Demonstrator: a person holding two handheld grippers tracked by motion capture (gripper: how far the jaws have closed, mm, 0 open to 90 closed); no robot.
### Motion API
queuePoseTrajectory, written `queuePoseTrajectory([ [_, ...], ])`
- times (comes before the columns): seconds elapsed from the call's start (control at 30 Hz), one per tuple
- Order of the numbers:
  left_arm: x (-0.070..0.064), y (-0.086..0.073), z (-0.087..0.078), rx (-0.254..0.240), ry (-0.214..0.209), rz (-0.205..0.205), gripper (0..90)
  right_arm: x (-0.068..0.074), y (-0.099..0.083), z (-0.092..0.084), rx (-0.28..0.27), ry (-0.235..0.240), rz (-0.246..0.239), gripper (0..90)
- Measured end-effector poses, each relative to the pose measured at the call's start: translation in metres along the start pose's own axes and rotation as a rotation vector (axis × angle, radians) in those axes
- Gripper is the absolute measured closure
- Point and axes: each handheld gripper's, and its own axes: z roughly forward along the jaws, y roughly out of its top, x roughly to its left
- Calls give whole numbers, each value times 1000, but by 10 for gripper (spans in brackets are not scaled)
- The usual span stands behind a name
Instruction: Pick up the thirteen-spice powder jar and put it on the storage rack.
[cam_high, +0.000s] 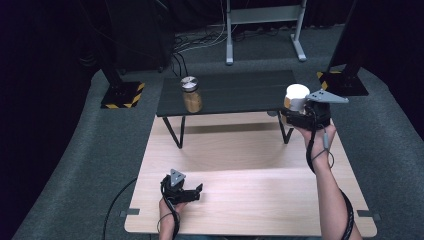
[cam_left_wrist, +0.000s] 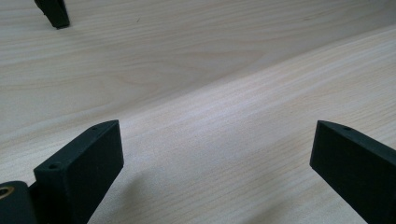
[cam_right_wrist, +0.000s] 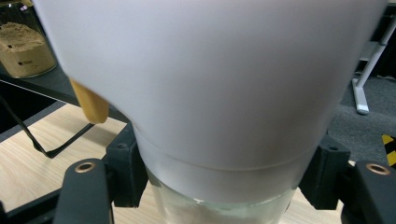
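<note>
No writing could be read anywhere; the dark label patch on the brown-filled jar (cam_right_wrist: 23, 49) was too small to make out. The container (cam_high: 297, 96) in hand was a clear glass jar with a wide, smooth, matt white lid that flared outward toward its top, and an orange-tan tab (cam_right_wrist: 91, 105) stuck out from under the lid's edge on one side. It was held above the right end of the black shelf (cam_high: 235, 92), a low dark slatted board on thin bent metal legs that stood at the far part of the pale wood-grain worktop (cam_high: 250, 200). The right tongs (cam_high: 300, 116) were clenched on this container, their black blocky jaws pressing the glass from either side just below the lid, as the right gripper view showed. The right forearm stretched up from the near edge of the worktop, wrist raised, with the cable looping around it and the grey three-cornered plate on top. The brown-filled jar, glass with a shiny metal lid and a sandy powder inside, stood upright near the left end of the shelf, well apart from the held container. The left tongs (cam_high: 192, 192) lay low at the near left part of the worktop, jaws spread wide and released, gripping nothing, bare wood between them in the left gripper view.
</note>
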Motion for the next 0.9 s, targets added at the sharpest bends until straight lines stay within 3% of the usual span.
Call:
queuePoseTrajectory([
  [0.9,0,-1,-1,-7,-2,5,23,-4,13,6,1,-23,-3,299],
])
